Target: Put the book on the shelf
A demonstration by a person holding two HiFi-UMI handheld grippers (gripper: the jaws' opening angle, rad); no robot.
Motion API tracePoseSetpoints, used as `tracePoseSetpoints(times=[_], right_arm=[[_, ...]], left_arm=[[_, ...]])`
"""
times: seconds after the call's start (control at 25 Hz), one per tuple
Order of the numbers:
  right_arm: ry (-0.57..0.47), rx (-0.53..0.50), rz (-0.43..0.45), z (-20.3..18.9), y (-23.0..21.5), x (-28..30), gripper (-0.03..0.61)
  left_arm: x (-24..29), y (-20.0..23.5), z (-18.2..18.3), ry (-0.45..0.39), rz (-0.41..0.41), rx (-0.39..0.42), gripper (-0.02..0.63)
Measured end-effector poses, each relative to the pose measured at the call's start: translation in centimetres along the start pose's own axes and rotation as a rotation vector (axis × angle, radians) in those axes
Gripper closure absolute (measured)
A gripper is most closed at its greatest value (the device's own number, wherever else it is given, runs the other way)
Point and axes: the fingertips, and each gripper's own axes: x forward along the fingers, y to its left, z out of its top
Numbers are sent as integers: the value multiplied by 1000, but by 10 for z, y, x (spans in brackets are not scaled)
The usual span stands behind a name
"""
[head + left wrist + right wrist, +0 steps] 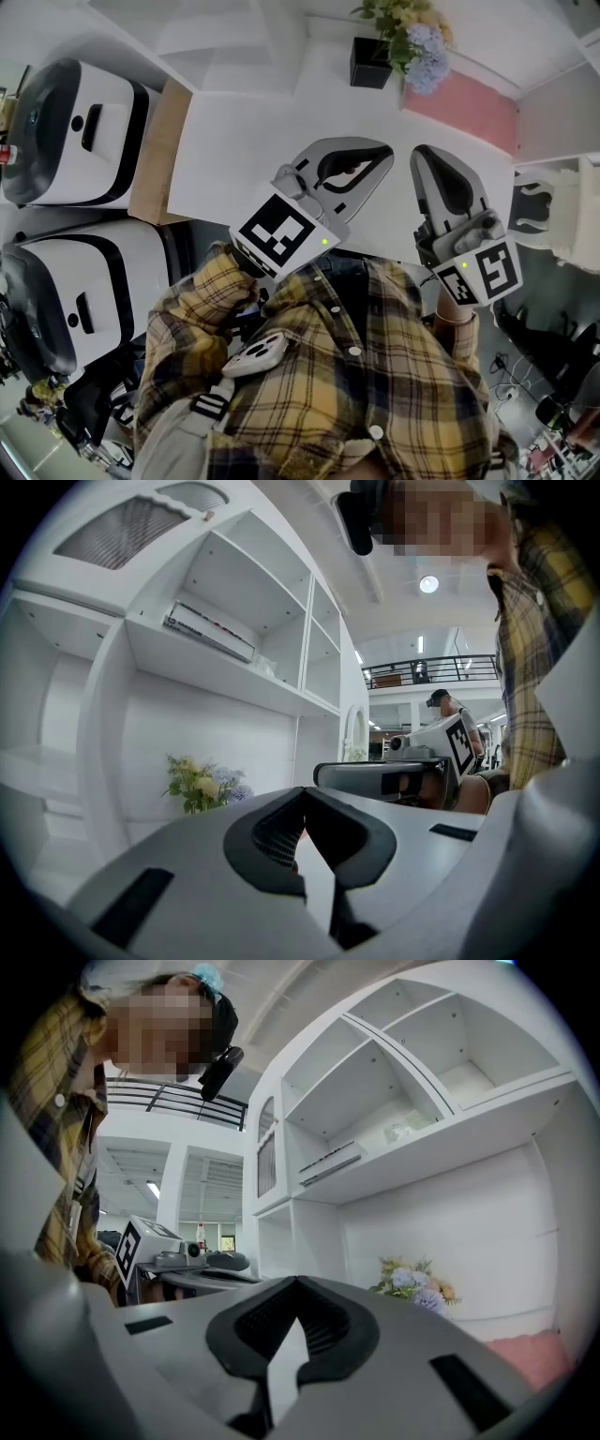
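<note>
Both tools are held level above the white table (244,141), and neither carries anything: the left hand-held gripper (303,799) is seen with its jaws brought together at the tips, only the hollow between the ribbed pads left showing, and the right hand-held gripper (296,1286) is closed in the same way on nothing. A flat white volume (211,630) is seen lying on its side on the shelf (206,672), near the left wall of its compartment; it is probably the book, though its cover cannot be read at this distance. A pink slab (459,111) is also seen flat on the table just beside the potted flowers (412,37), and whether it is a second book or a mat cannot be settled. If the white volume is the one meant, it already lies where the task wants it; if the pink slab is meant, it lies on the table, well apart from both tools. Either thing is judged thin, stiff across its boards and fairly light, with a smooth cover that could slide between the pads. Any hold would best be taken across the thickness at the middle of a long edge, preferably the spine side, so the pages are kept from fanning open.
</note>
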Motion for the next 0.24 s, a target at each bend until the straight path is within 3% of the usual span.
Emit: tracePoseSetpoints(times=[0.24], right_arm=[[4, 0, 12, -3, -1, 3, 561]], left_arm=[[4, 3, -1, 8, 2, 15, 594]])
